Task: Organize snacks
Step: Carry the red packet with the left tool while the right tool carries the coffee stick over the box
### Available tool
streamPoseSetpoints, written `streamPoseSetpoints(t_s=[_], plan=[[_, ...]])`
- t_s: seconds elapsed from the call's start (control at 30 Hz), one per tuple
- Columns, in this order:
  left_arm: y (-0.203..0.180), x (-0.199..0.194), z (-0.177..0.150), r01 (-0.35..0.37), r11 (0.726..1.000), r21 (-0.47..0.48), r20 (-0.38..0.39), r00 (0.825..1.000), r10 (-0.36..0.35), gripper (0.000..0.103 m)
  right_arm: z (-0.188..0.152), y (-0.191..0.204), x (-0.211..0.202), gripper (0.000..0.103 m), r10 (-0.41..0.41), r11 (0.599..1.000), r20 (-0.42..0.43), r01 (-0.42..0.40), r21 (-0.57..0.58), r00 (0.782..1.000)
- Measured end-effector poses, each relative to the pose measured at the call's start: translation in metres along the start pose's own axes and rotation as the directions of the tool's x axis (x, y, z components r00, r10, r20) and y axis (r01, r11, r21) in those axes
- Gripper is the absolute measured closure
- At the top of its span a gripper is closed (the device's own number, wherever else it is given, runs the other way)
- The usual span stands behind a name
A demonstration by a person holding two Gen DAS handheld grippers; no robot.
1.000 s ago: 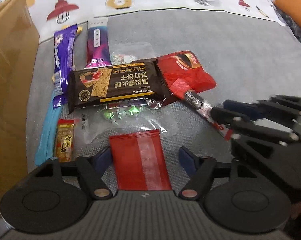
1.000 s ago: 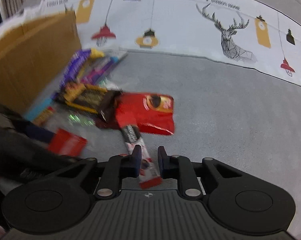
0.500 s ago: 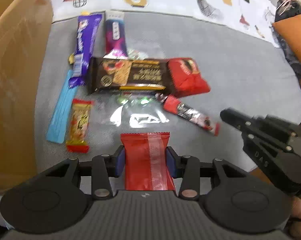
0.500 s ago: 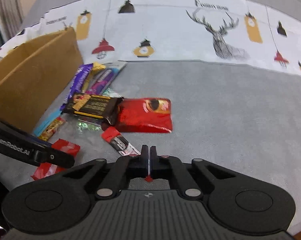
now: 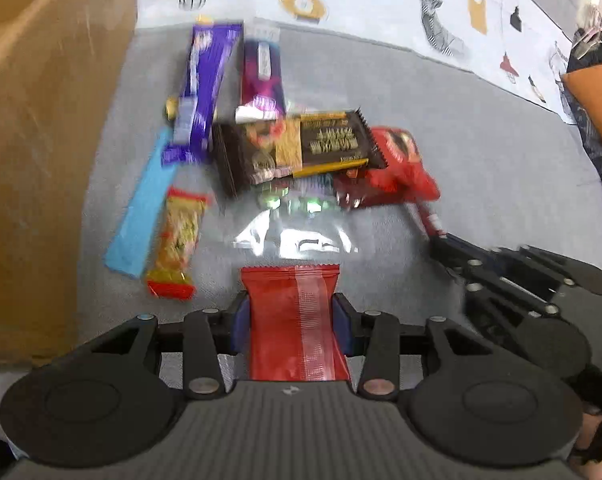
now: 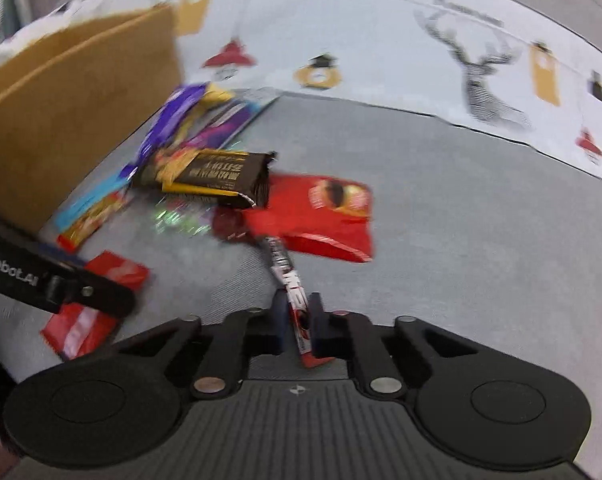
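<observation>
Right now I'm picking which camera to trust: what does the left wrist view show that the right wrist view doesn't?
Left wrist only: the left claw shut on the flat red foil packet.
Right wrist only: the right claw pinching the slim red-and-black stick snack.
Both: the dark brown cracker pack, the red chip bag and the brown cardboard box.

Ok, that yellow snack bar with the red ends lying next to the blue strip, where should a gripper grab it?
Grip the yellow snack bar across its narrow middle, coming straight down from above. It lies flat and long on the grey cloth, with the blue strip along its left side, so one finger would have to slip between the two.
</observation>
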State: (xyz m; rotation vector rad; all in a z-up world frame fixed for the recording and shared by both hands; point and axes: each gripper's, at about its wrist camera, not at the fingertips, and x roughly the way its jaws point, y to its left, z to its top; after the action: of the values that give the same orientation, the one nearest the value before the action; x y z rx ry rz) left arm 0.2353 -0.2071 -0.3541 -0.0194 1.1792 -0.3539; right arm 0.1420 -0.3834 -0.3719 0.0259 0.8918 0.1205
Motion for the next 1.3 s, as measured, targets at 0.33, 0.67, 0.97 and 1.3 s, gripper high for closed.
streamPoseSetpoints(t_s=[0.33, 0.67, 0.97, 1.3], plan=[[-0.015, 0.016, -0.018, -0.051, 0.990, 0.128, 0.007, 0.999, 0.051, 0.030, -0.009, -0.015, 0.006, 0.086, 0.048, 0.984, -0.038, -0.041, 0.176, 0.998], [-0.016, -0.001, -0.018, -0.052, 0.990, 0.132, 0.033, 0.998, 0.048, 0.056, 0.003, -0.007, -0.001, 0.098, 0.057, 0.986, -0.034, -0.051, 0.157, 0.998], [-0.015, -0.073, -0.013, 0.034, 0.992, 0.124, 0.130, 0.990, -0.050, 0.055, 0.020, 0.014, -0.057, 0.098, 0.112, 0.948, 0.057, -0.124, 0.293, 0.992], [0.032, -0.194, -0.006, 0.053, 0.996, 0.066, 0.356, 0.932, -0.073, 0.055, 0.078, 0.091, -0.137, 0.098, 0.094, 0.953, 0.217, -0.151, 0.262, 0.972]])
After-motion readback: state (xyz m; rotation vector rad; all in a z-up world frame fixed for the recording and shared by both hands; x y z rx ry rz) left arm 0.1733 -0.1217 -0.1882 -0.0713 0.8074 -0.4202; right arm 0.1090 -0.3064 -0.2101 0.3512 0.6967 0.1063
